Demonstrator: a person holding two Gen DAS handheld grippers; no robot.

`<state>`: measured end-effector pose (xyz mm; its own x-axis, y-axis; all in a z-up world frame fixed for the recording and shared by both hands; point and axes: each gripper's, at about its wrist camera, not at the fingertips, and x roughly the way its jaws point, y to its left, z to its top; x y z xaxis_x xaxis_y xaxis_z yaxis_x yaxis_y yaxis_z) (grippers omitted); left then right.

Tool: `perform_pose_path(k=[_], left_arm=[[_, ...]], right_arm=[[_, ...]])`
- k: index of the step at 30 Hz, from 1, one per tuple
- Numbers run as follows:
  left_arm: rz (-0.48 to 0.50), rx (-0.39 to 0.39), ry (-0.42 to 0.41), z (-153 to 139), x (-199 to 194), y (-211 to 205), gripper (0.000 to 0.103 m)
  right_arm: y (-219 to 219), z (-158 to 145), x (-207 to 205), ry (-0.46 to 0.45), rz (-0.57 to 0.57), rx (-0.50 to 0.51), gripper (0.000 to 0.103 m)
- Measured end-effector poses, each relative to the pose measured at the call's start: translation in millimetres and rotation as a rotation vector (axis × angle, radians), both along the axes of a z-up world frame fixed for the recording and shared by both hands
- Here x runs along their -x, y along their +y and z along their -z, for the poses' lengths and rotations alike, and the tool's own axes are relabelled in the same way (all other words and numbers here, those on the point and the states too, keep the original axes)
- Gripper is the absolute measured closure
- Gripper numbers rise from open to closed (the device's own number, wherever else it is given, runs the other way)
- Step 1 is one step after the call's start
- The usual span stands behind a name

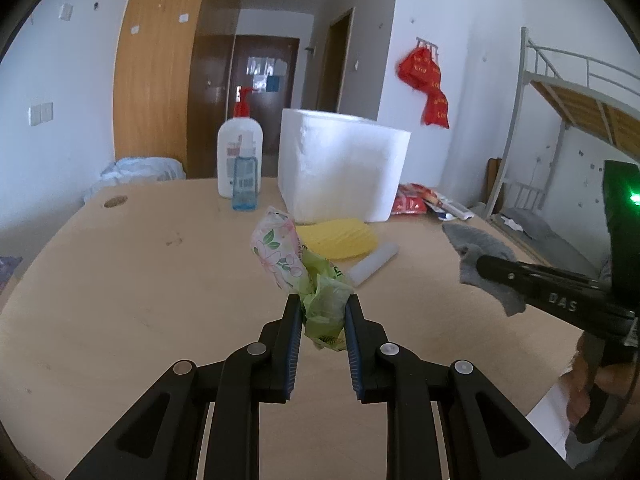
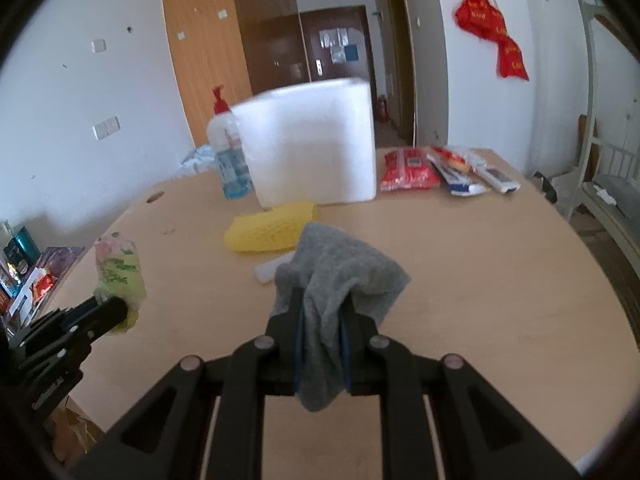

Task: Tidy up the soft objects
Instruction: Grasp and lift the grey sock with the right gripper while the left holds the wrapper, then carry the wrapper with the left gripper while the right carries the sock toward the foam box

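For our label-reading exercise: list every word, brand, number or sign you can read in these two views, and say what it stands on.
"DAS": on the right claw arm, in the left wrist view.
Red bags on the wall: gold characters, too blurred.
Pump bottle and blue bottle labels: too small.
Tissue pack print: unreadable.
Red packet: blurred.

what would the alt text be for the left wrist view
The left gripper is shut on a green and floral tissue pack, held above a wooden table. At right, the right gripper holds a grey cloth. Behind sit a yellow sponge, a white foam box and two bottles.
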<state>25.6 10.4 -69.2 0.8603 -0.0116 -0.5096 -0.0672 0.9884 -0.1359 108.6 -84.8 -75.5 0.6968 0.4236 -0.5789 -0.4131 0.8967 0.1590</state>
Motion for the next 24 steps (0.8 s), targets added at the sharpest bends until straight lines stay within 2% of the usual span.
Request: perform_pose_path(k=[9, 24], left_arm=[[-0.012, -0.040, -0.080, -23, 28, -8, 0.081], [0.000, -0.073, -0.152, -41, 63, -17, 0.081]], right_arm=[[-19, -27, 38, -0.108, 0.016, -0.049, 0.085], [-31, -41, 65, -0.183, 0.014, -0.081, 0.085]])
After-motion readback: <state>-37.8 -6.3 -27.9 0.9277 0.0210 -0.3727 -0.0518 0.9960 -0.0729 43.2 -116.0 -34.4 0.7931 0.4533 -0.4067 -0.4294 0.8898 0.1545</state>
